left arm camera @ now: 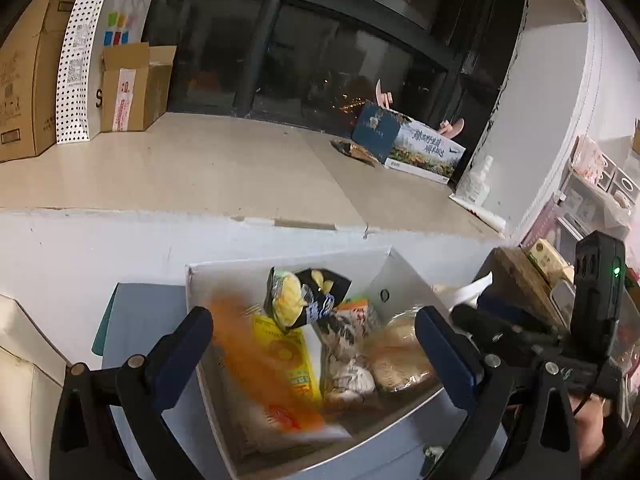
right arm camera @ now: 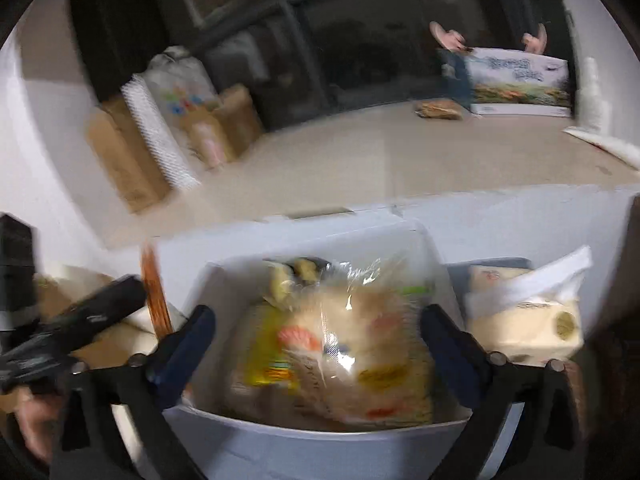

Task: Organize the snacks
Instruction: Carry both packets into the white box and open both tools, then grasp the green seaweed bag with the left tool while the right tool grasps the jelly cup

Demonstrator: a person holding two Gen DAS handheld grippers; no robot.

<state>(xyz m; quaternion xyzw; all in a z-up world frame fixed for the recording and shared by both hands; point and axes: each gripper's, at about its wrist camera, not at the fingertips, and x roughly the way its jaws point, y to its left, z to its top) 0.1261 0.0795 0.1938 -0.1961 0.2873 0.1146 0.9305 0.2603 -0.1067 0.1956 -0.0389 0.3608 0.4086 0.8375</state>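
My left tongs (left arm camera: 314,344) stand wide apart with nothing between them, hovering over the white snack box (left arm camera: 224,276) at 6 o'clock in the left wrist view. Inside the box I see a blurred orange packet (left arm camera: 256,360) against the 9 o'clock wall, a yellow packet (left arm camera: 296,360) just beside it, a black-and-yellow chip bag (left arm camera: 308,300) standing upright toward 12 o'clock, a crumpled dark-patterned wrapper (left arm camera: 348,356) in the middle, and a clear bag with a pale bread-like content (left arm camera: 400,356) at the 3 o'clock side.

My right tongs (right arm camera: 318,340) are spread open too, holding nothing, above the same box (right arm camera: 320,448). That view is smeared; the clear bag (right arm camera: 360,352) fills most of the box, with the yellow packet (right arm camera: 268,356) at its 9 o'clock edge and the chip bag (right arm camera: 296,276) toward 12 o'clock. A cream-coloured carton (right arm camera: 532,324) with a white strap sits just outside the box at 3 o'clock.

The box rests on a white desk (left arm camera: 80,248). Beyond it, on the beige floor (left arm camera: 220,164), cardboard boxes (left arm camera: 24,72) and a dotted paper bag (left arm camera: 80,60) stand at 10 o'clock, and a printed carton (left arm camera: 412,144) lies at 2 o'clock. The other gripper's body (left arm camera: 592,312) shows at 3 o'clock.
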